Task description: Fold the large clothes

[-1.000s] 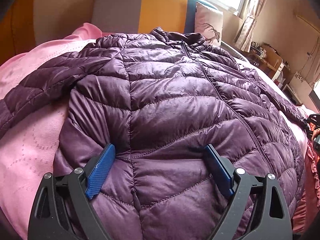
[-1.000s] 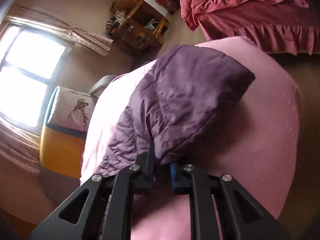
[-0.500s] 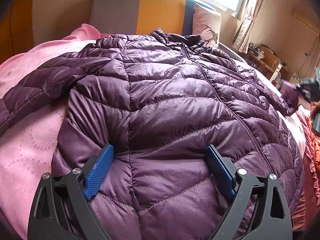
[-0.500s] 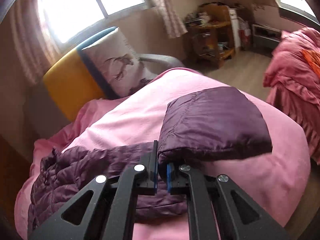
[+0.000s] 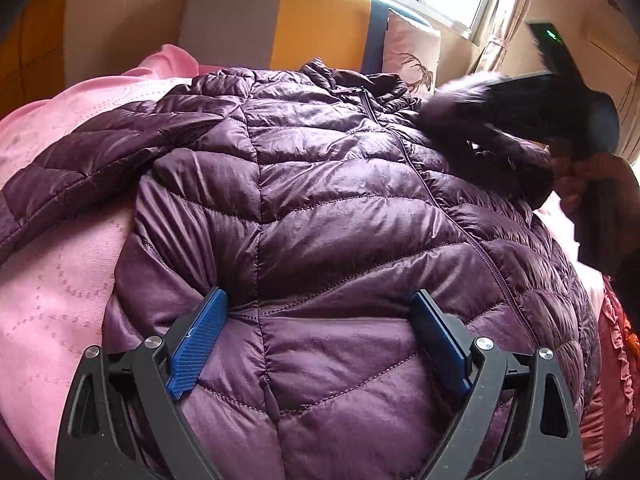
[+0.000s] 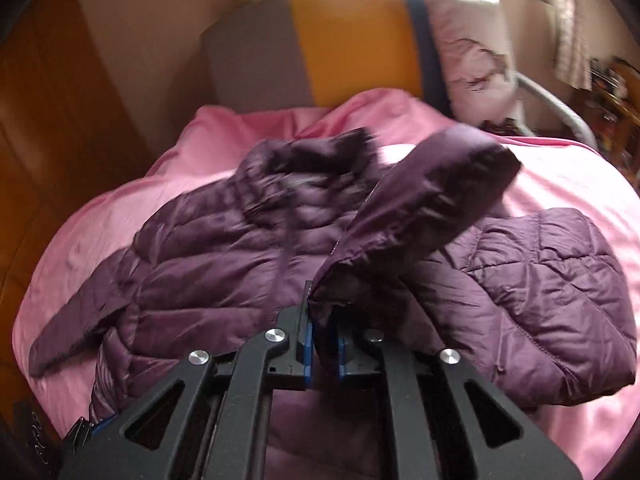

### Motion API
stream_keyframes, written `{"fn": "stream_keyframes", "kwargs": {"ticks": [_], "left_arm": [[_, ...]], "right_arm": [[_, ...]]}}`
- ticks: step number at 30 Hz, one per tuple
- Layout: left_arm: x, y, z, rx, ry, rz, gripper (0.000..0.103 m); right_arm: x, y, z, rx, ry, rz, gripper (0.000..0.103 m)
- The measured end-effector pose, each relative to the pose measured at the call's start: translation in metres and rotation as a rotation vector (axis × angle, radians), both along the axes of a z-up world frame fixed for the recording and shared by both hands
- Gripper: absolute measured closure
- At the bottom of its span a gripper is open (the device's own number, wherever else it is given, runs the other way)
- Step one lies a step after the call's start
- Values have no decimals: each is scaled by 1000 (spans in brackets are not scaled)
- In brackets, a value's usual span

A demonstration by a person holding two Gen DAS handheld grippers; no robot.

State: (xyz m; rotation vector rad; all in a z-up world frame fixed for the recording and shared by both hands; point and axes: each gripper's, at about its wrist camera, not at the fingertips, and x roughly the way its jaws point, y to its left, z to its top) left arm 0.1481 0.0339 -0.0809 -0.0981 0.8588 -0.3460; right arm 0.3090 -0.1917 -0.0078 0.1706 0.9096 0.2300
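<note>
A purple quilted puffer jacket (image 5: 340, 216) lies front-up on a pink bed cover (image 5: 52, 280), collar toward the headboard. My left gripper (image 5: 319, 297) stands open, its blue pads (image 5: 200, 344) resting wide apart on the jacket's lower front. My right gripper (image 6: 324, 320) holds the cuff of the right sleeve (image 6: 420, 208) in the air over the jacket's chest. Its jaws are opening, with the cuff still pinched between the pads. In the left wrist view the right gripper (image 5: 560, 100) is a dark blur at the right, carrying the sleeve (image 5: 472, 120). The left sleeve (image 6: 80, 320) lies spread out.
A grey, yellow and blue headboard (image 6: 340, 40) and a printed pillow (image 6: 472, 56) stand behind the jacket. A red ruffled bedspread (image 5: 612, 360) hangs at the right. A person's hand (image 5: 592, 172) grips the right tool. A wooden wardrobe (image 6: 48, 100) is at the left.
The right gripper swung the sleeve cuff from off the bed's far side up and across over the jacket's chest, rolling as it went. Its pads now stand slightly apart. The left gripper kept still.
</note>
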Motion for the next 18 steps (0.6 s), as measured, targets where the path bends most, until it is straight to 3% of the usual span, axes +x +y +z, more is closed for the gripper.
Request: {"fn": "stream_keyframes", "kwargs": {"ticks": [1, 3, 4, 6, 12, 18], "left_arm": [[0, 0, 0, -1, 2, -1, 12], [0, 0, 1, -2, 6, -4, 12], [1, 1, 2, -2, 10, -6, 12], [2, 1, 6, 0, 21, -4, 13], [17, 3, 33, -57, 31, -1, 19], [68, -11, 55, -150, 53, -28, 20]], "right_arm": [[0, 8, -2, -1, 0, 19, 69], [-4, 19, -5, 9, -6, 44, 53], [-6, 21, -6, 19, -9, 51, 37], [-12, 20, -6, 50, -17, 55, 17], [-57, -26, -8, 202, -31, -11, 11], [-103, -92, -21, 369, 4, -140, 7]]}}
